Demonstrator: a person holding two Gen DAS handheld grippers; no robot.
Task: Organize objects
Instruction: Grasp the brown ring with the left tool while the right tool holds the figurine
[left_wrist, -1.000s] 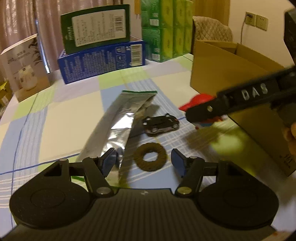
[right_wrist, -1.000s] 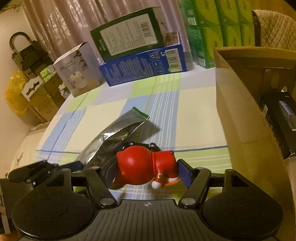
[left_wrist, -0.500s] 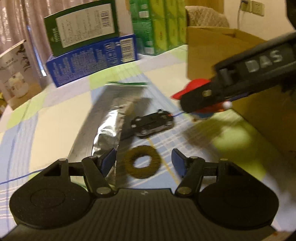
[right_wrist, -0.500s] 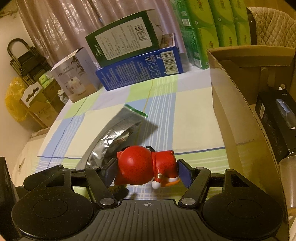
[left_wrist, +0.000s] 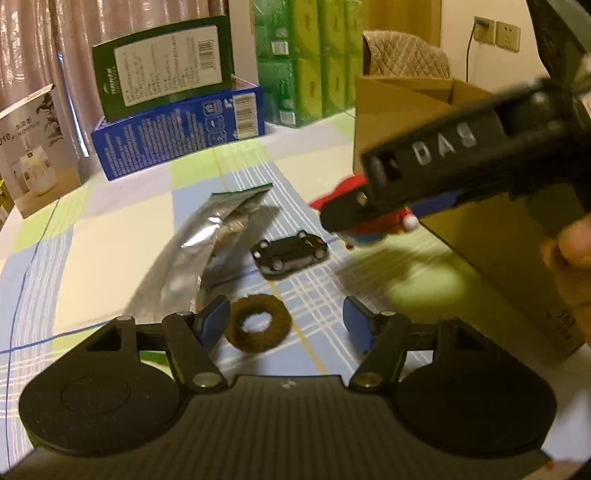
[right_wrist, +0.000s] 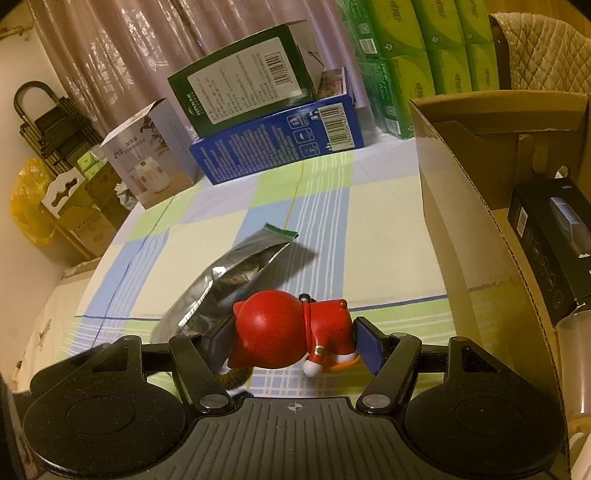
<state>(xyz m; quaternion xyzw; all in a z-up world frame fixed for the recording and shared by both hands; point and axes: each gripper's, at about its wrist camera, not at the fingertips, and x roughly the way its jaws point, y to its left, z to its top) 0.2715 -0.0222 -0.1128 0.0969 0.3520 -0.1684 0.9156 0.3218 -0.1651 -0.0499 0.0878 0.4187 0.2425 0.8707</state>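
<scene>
Lifted higher, the right hand-held gripper (right_wrist: 291, 341) clamps the red figurine (right_wrist: 291, 336), carrying it toward the cardboard box (right_wrist: 480, 236); left hand-held gripper (left_wrist: 282, 319) open, empty.

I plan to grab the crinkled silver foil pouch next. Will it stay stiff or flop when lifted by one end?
The crinkled silver foil pouch will probably flop: it lies creased and curved on the checked tablecloth. It looks fairly flat, so it is likely light. Its shiny film may slip in the open left claw, so pinching the green-edged end seems safer.
</scene>
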